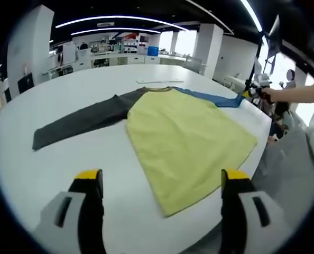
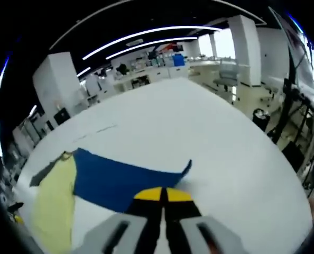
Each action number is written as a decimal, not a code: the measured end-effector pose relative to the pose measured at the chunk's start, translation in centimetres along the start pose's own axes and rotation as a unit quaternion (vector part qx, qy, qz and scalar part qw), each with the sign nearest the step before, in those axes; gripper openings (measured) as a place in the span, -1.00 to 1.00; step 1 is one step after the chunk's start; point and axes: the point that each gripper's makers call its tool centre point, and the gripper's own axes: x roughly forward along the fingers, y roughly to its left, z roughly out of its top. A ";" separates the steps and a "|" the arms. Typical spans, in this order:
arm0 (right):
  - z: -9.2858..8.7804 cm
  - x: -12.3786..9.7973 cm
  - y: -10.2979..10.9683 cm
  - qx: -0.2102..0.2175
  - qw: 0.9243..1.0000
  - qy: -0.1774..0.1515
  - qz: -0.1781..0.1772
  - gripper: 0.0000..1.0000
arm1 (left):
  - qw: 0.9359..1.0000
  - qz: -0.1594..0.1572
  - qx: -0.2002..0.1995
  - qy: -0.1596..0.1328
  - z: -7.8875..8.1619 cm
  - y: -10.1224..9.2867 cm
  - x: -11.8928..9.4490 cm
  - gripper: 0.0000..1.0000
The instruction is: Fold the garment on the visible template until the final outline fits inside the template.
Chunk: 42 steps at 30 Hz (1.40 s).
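A long-sleeved shirt lies flat on the white table (image 1: 51, 159). Its body is yellow (image 1: 186, 137), one sleeve is dark grey (image 1: 83, 121) and stretches left, and the other sleeve is blue (image 1: 215, 99) and runs right. My left gripper (image 1: 162, 182) is open just short of the yellow hem, holding nothing. In the right gripper view the blue sleeve (image 2: 120, 177) lies straight ahead, and my right gripper (image 2: 162, 194) is shut on its near edge by the cuff. In the left gripper view that right gripper (image 1: 250, 94) sits at the blue sleeve's far end.
The table's edge (image 1: 262, 143) runs close along the shirt's right side. A person's forearm (image 1: 299, 95) reaches in from the right. A thin pale strip (image 1: 159, 81) lies beyond the collar. Desks, pillars and a chair (image 2: 228, 71) stand behind the table.
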 end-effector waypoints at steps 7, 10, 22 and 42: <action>2.4 0.9 3.6 -0.017 0.999 -0.012 0.037 -1.00 | 1.000 -0.007 0.014 0.002 0.5 -0.2 -0.6 0.79; 3.1 1.2 6.2 -0.024 0.998 -0.017 0.061 -1.00 | 1.000 -0.013 0.011 -0.004 1.1 -0.5 -1.0 0.79; 4.1 2.2 16.7 -0.048 0.990 -0.017 0.129 -1.00 | 0.999 -0.039 0.014 0.004 1.6 -0.1 -1.9 0.84; 4.1 4.5 32.1 -0.044 0.977 -0.024 0.207 -1.00 | 0.996 -0.089 0.009 -0.008 1.2 1.6 -1.7 0.80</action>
